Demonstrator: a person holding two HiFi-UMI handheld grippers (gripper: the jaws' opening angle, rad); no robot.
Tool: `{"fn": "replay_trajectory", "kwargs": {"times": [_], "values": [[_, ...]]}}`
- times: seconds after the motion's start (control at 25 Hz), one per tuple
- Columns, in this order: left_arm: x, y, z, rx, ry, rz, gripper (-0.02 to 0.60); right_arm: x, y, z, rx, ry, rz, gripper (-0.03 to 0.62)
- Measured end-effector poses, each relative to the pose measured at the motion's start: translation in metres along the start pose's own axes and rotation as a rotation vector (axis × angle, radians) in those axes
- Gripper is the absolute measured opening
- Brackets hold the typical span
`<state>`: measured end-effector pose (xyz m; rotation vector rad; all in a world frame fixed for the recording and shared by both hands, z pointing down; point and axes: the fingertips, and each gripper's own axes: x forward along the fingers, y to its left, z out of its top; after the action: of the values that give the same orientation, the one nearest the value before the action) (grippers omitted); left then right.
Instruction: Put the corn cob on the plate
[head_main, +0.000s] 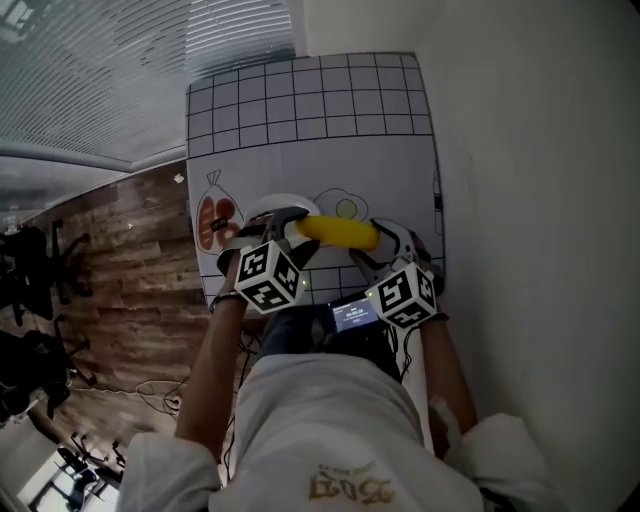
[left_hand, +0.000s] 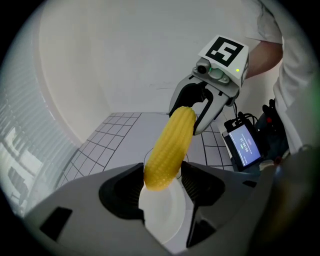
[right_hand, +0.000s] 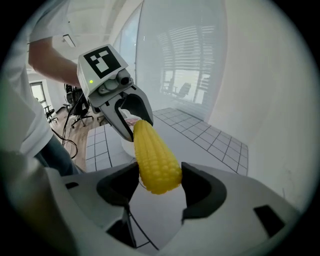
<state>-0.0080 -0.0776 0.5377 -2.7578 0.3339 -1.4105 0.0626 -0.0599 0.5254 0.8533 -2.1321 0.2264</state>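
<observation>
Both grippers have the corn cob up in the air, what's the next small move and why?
The left gripper and right gripper each clamp an end of the corn cob, held in the air; only its left-gripper end seems to be over the plate. So probably carry it sideways until centred over the plate.

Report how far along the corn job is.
Done: the corn cob is picked up, clear of the gridded mat. In hand: the left gripper and the right gripper each clamp one end of it. Its left end hangs over the white plate, and the rest reaches past the rim. Left: centre it over the plate, set it down, open both grippers.
</observation>
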Motion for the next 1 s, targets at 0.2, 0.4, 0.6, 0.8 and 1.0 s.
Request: {"fn": "replay_trajectory", "kwargs": {"times": [0.2, 0.4, 0.6, 0.8, 1.0], "values": [[-0.011, 0.008, -0.013, -0.047, 0.015, 0.049, 0.242, 0.010, 0.004, 0.016, -0.055, -0.021, 0.036, 0.273], [-0.021, 0.013, -0.026, -0.089, 0.027, 0.087, 0.242, 0.020, 0.009, 0.030, -0.101, -0.043, 0.069, 0.272], [-0.028, 0.015, -0.030, -0.112, 0.028, 0.118, 0.242, 0.023, 0.012, 0.037, -0.128, -0.060, 0.099, 0.272], [-0.033, 0.015, -0.034, -0.128, 0.042, 0.137, 0.242, 0.025, 0.015, 0.041, -0.144, -0.072, 0.118, 0.272], [-0.032, 0.016, -0.040, -0.140, 0.037, 0.131, 0.242, 0.030, 0.018, 0.042, -0.144, -0.067, 0.123, 0.272]]}}
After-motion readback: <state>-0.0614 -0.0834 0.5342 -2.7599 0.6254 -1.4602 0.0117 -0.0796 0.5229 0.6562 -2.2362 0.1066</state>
